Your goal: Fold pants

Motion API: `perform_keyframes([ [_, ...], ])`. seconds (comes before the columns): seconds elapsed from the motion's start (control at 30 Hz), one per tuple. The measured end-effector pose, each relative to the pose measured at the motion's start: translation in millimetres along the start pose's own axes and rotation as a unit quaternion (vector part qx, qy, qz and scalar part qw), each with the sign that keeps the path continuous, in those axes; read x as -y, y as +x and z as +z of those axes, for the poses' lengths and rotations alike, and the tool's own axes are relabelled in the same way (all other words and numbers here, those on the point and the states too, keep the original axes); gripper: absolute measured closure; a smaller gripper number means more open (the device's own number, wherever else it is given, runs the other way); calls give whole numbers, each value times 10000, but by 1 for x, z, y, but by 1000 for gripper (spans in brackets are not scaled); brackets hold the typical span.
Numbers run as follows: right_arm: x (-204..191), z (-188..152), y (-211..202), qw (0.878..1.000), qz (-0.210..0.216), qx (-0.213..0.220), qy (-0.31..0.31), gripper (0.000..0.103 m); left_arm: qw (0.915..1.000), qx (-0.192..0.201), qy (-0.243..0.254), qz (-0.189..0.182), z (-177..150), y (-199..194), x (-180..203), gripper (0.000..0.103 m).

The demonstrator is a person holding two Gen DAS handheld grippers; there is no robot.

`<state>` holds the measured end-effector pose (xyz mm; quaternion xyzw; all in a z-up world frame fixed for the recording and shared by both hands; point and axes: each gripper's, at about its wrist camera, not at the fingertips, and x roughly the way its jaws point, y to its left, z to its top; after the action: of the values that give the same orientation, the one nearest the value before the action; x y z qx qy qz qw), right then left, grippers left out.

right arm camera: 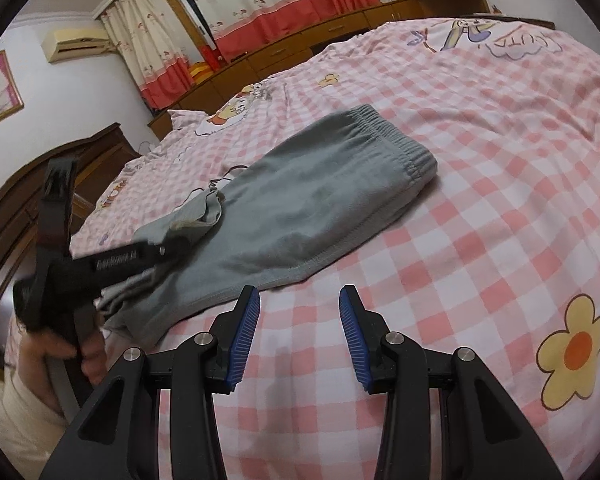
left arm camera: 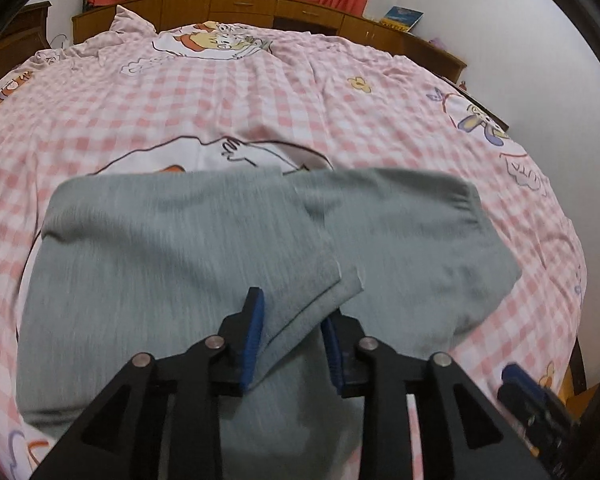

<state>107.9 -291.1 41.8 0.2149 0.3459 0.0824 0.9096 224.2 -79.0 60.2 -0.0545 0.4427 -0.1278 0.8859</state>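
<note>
Grey pants (left arm camera: pixel 172 240) lie folded on the pink checked bed cover (left arm camera: pixel 260 92). The leg ends are doubled back over the upper part. My left gripper (left arm camera: pixel 294 312) stands open just over them, and a leg hem (left arm camera: pixel 320 280) lies loosely between its blue pads (left arm camera: pixel 256 320). In the right wrist view the pants (right arm camera: pixel 300 208) stretch away, elastic waistband (right arm camera: pixel 392 140) at the far end. There a hand holds the left gripper (right arm camera: pixel 172 246) at the bunched leg ends. My right gripper (right arm camera: pixel 300 304) is open over bare cover beside the pants' near edge, with nothing between its pads.
A dark wooden headboard (right arm camera: pixel 40 184) rises at the left. Low wooden cabinets (left arm camera: pixel 240 8) and red-hemmed curtains (right arm camera: pixel 280 4) run behind the bed. The right gripper's body (left arm camera: pixel 532 396) shows at the lower right of the left wrist view. A yellow flower print (right arm camera: pixel 572 352) marks the cover.
</note>
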Motion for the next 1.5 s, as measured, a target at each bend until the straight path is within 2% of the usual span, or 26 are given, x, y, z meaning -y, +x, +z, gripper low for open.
perform_keyframes([
  [0.07,-2,0,-1,10000,27,-20,-14,60,9999,-22,-77,-128,-7,-7,-2,61],
  [0.13,-10,0,-2,9999,38,-51,-107,60,9994,-65,-239,-236,-15,-17,-5,46],
  [0.23,-19,-1,-5,9998,66,-70,-199,60,9987,-117,-481,-131,-28,-32,-11,41],
  [0.5,-42,-9,-24,9991,250,-207,-279,60,9955,-191,-923,-19,-56,-74,-35,38],
  [0.63,-46,-7,-26,9965,705,-452,72,57,9945,-285,-818,587,-62,-96,-46,35],
  [0.7,-50,-2,-22,9947,832,-562,222,57,9935,-301,-836,712,-65,-105,-53,35],
  [0.87,-69,10,-19,9944,737,-752,116,57,9919,-167,-994,770,-76,-129,-77,31],
  [1.1,-88,16,-23,9946,703,-759,-30,55,9868,16,-1293,976,-88,-153,-111,29],
  [1.23,-97,16,-17,9933,661,-924,-210,55,9841,22,-1343,1159,-94,-153,-124,29],
  [1.5,-103,29,3,9924,594,-1014,-373,55,9838,38,-1442,1067,-92,-134,-130,29],
])
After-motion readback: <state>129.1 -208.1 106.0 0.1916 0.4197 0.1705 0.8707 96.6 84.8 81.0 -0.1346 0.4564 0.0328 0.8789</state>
